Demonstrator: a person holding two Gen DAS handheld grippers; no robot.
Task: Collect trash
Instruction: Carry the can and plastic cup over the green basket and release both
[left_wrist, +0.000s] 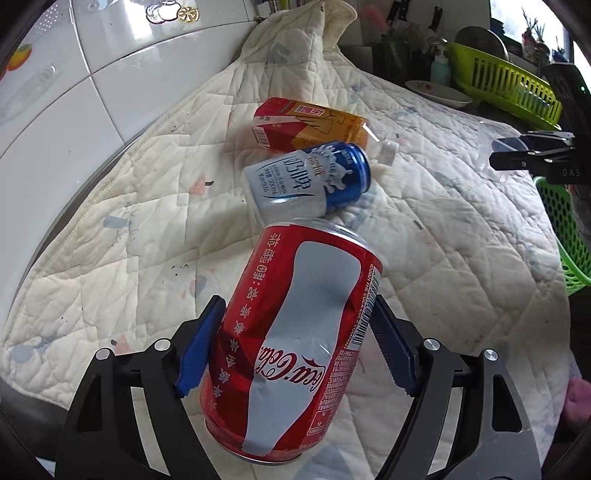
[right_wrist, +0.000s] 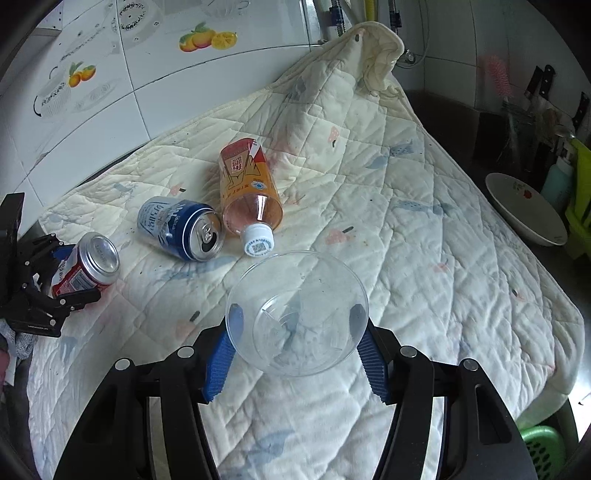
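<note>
My left gripper (left_wrist: 295, 332) is shut on a dented red Coca-Cola can (left_wrist: 291, 339) and holds it just above the quilt; it also shows in the right wrist view (right_wrist: 86, 264). My right gripper (right_wrist: 297, 332) is shut on a clear plastic cup (right_wrist: 297, 314), seen at the right edge of the left wrist view (left_wrist: 493, 147). A blue and white can (left_wrist: 308, 182) (right_wrist: 181, 229) lies on its side on the quilt. An orange-labelled bottle (left_wrist: 310, 127) (right_wrist: 249, 188) with a white cap lies next to it.
A cream quilted cloth (right_wrist: 424, 229) covers the counter against a white tiled wall (right_wrist: 110, 92). A white plate (right_wrist: 524, 210), a yellow-green dish rack (left_wrist: 506, 81) and knives stand at the back right. A green basket (left_wrist: 565, 236) (right_wrist: 541, 448) sits off the right edge.
</note>
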